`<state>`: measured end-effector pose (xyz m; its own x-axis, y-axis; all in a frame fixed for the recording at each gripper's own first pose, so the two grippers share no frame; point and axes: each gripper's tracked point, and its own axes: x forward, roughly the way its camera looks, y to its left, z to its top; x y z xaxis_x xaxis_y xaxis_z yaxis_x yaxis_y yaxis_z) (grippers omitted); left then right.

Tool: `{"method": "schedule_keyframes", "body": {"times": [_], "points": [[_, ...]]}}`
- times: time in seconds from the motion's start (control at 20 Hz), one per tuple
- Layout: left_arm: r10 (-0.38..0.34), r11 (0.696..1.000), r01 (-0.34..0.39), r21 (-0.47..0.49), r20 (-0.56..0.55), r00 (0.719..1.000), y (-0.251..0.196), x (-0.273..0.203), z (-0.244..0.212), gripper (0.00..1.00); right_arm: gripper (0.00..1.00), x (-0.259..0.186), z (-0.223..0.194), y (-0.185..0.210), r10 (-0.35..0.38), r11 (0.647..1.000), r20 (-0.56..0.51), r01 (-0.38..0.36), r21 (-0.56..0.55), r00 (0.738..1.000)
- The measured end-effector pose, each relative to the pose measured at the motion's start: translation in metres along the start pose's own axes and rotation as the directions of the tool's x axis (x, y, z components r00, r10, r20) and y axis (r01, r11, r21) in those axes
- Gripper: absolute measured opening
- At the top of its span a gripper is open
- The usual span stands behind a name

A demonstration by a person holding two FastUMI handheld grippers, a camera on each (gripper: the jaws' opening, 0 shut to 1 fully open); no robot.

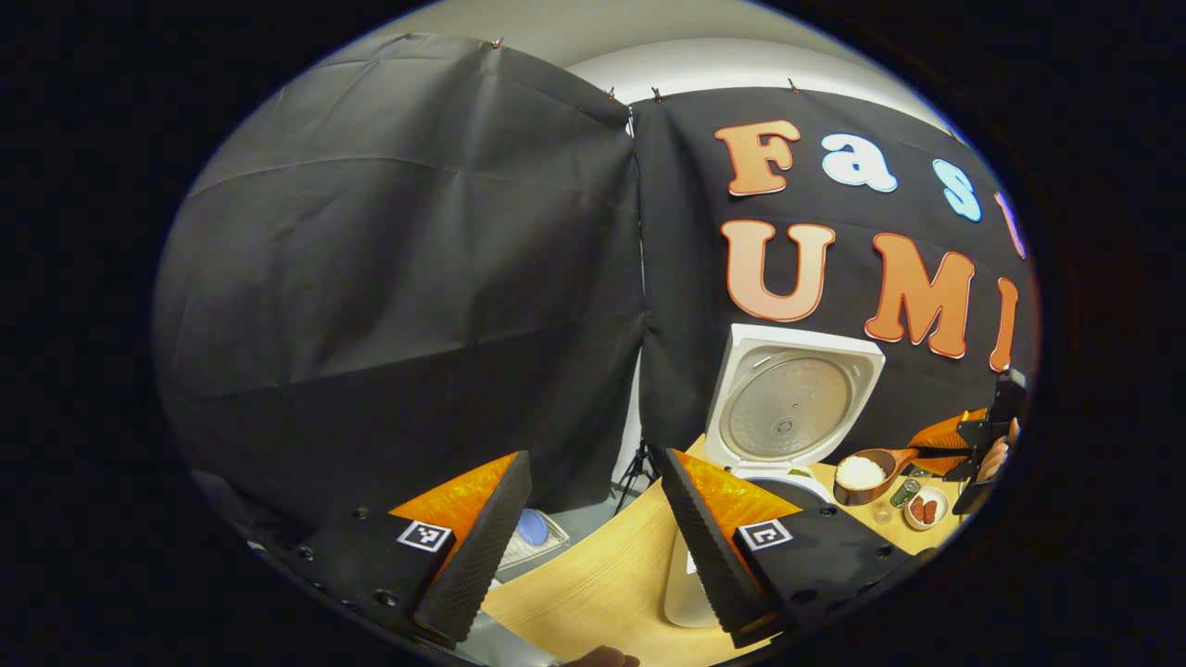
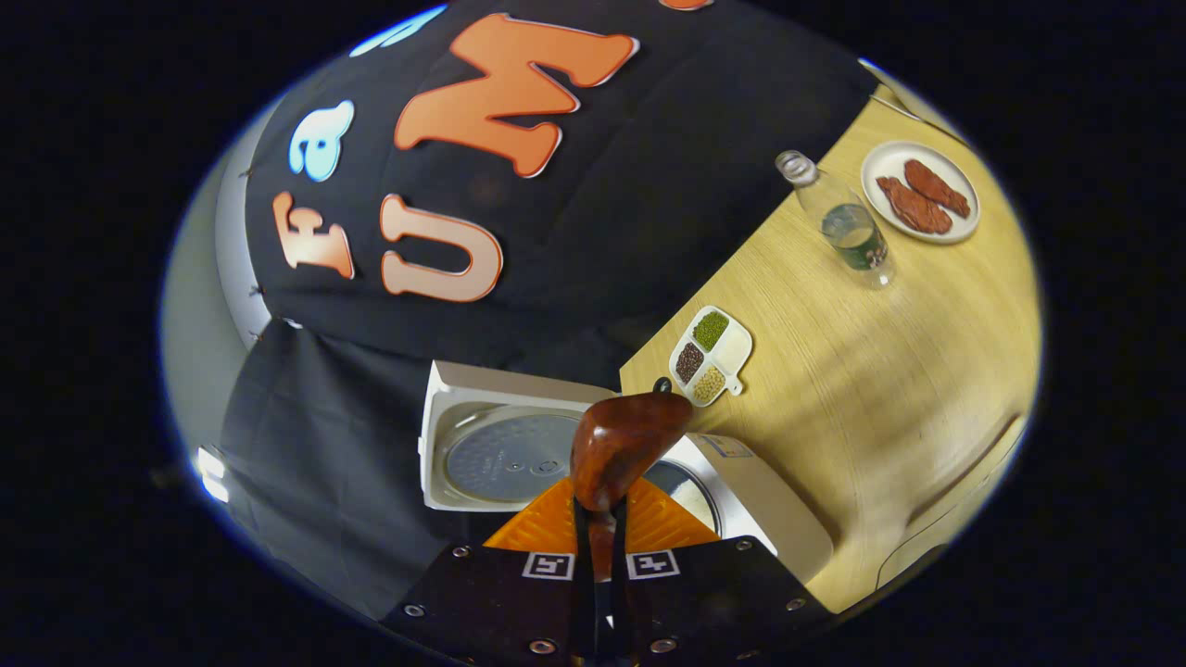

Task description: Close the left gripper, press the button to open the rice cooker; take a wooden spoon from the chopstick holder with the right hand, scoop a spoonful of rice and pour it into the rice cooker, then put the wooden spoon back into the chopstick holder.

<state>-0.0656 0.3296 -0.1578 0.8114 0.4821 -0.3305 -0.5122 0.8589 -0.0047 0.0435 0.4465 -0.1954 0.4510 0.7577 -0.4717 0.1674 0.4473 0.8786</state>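
Rice (image 1: 861, 471) sits heaped in the spoon (image 1: 871, 474) in the left gripper view, the spoon held level just right of the open cooker (image 1: 789, 408), whose lid stands upright against the wall. The right tongs (image 1: 964, 454) grip the spoon's handle at the far right edge, with a hand behind them. A small plate (image 1: 927, 509) with reddish food lies on the desk (image 1: 593, 579) below the spoon. The left tongs (image 1: 584, 537) are in the foreground, spread wide and holding nothing, parked off the desk's corner well apart from the cooker.

In the right gripper view, the right tongs (image 2: 600, 547) are clamped tight on the spoon's handle; the bowl's underside (image 2: 626, 445) faces the camera and covers part of the cooker's pot opening (image 2: 690, 486). The lid (image 2: 505, 454) lies open to the left. Beyond are a divided dish of beans (image 2: 711, 355), a bottle (image 2: 845, 222) and the plate (image 2: 917, 192).

Judging by this, the pour comes next. The bowl looks near the pot's rim rather than plainly over its middle, so tipping too soon could scatter grains onto the cooker's housing or the desk. A quick roll of the wrist might also fling rice against the lid.
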Motion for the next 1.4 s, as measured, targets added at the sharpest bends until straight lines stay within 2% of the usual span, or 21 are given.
{"method": "schedule_keyframes", "body": {"times": [0.25,0.5,0.7,0.9,1.05,1.25,1.4], "points": [[0.045,0.999,-0.045,-0.009,-0.013,0.999,0.024,0.005,-0.005,0.96,0.06,0.024,-0.004,0.021,-0.057,0.965,0.054,0.069,-0.251,0.997],[0.071,0.997,-0.072,0.033,0.019,0.997,0.032,0.012,0.002,0.96,0.06,0.032,-0.001,0.032,-0.096,0.897,0.115,0.136,-0.42,0.989],[0.046,0.997,-0.048,0.055,0.029,0.999,0.026,0.014,0.002,0.96,0.06,0.036,0.002,0.04,-0.093,0.835,0.152,0.16,-0.527,0.984],[0.032,0.998,-0.034,0.057,0.024,0.999,0.022,0.016,0.002,0.96,0.06,0.034,0.001,0.047,-0.079,0.734,0.177,0.177,-0.655,0.981],[0.037,0.998,-0.038,0.058,0.024,0.999,0.023,0.016,0.001,0.96,0.06,0.032,0.005,0.055,-0.053,0.674,0.203,0.185,-0.715,0.978],[0.038,0.998,-0.039,0.058,0.02,0.999,0.021,0.014,0.0,0.96,0.06,0.032,0.002,0.08,0.028,0.585,0.22,0.163,-0.795,0.975],[0.041,0.997,-0.042,0.063,0.023,0.999,0.025,0.009,0.0,0.96,0.06,0.029,0.001,0.097,0.089,0.495,0.233,0.16,-0.854,0.968]]}}
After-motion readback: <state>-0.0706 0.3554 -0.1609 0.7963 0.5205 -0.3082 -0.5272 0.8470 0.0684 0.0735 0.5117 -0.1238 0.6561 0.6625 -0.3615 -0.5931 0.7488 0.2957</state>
